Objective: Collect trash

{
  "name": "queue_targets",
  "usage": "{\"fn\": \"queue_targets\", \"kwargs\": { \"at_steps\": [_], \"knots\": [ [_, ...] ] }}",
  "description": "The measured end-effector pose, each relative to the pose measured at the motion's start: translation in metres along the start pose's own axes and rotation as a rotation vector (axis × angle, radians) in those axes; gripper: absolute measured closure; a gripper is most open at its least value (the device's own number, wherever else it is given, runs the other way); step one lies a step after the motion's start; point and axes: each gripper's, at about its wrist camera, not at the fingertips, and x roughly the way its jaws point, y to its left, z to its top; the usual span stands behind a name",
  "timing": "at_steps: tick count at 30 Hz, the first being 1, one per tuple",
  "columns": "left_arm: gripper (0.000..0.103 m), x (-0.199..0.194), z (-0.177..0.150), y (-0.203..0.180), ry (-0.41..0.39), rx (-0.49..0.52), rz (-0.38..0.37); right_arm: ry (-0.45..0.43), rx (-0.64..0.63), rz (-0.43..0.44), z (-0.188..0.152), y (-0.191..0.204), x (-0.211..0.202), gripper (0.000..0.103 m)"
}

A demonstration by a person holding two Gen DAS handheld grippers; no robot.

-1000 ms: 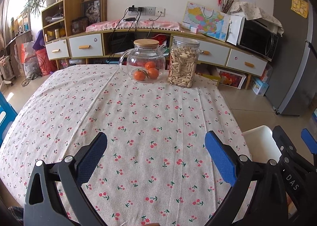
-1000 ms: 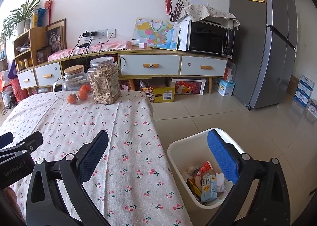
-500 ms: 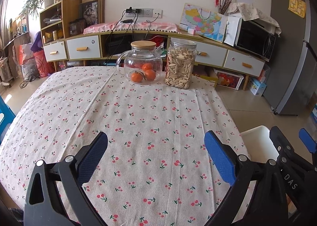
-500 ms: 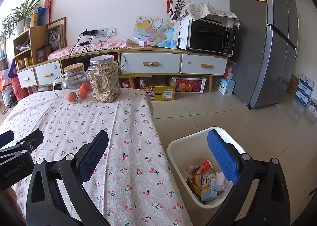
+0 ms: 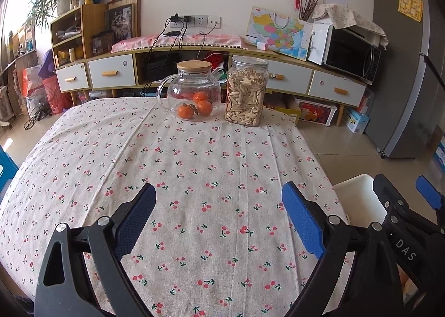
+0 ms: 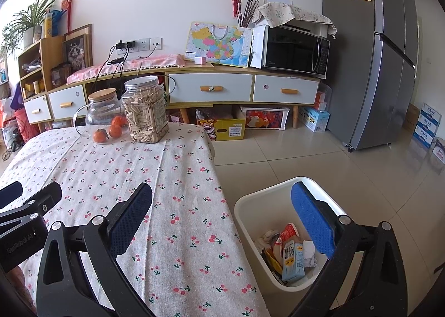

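A white trash bin (image 6: 251,205) stands on the floor right of the table; inside lie wrappers, a blue-and-white packet (image 6: 290,260) and crumpled tissue. Its rim also shows in the left wrist view (image 5: 357,200). My left gripper (image 5: 219,214) is open and empty above the cherry-print tablecloth (image 5: 194,155). My right gripper (image 6: 222,214) is open and empty, spanning the table's right edge and the bin. No loose trash shows on the table.
A glass jug with oranges (image 5: 194,91) and a jar of seeds (image 5: 246,90) stand at the table's far edge. Behind are a low cabinet (image 6: 211,88), microwave (image 6: 294,51) and fridge (image 6: 389,66). Tiled floor (image 6: 319,161) lies right of the table.
Both grippers have drawn back slightly from the jug and jar; both stay open and empty. Nothing on the table or in the bin moved.
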Motion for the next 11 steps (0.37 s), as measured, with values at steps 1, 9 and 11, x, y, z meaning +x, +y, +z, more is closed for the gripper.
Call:
{"fn": "queue_targets", "kwargs": {
  "at_steps": [1, 9, 11],
  "knots": [
    [0.014, 0.0001, -0.0001, 0.0000, 0.001, 0.000, -0.001, 0.000, 0.001, 0.000, -0.0001, -0.0003, 0.0000, 0.007],
    [0.012, 0.0025, -0.0006, -0.0014, 0.026, -0.003, -0.002, 0.000, 0.002, 0.000, -0.0008, -0.0013, -0.0002, 0.007],
    [0.011, 0.0039, -0.0012, -0.0014, 0.035, -0.005, 0.001, 0.000, 0.000, -0.001, -0.0005, -0.0013, 0.0000, 0.007]
  ]
}}
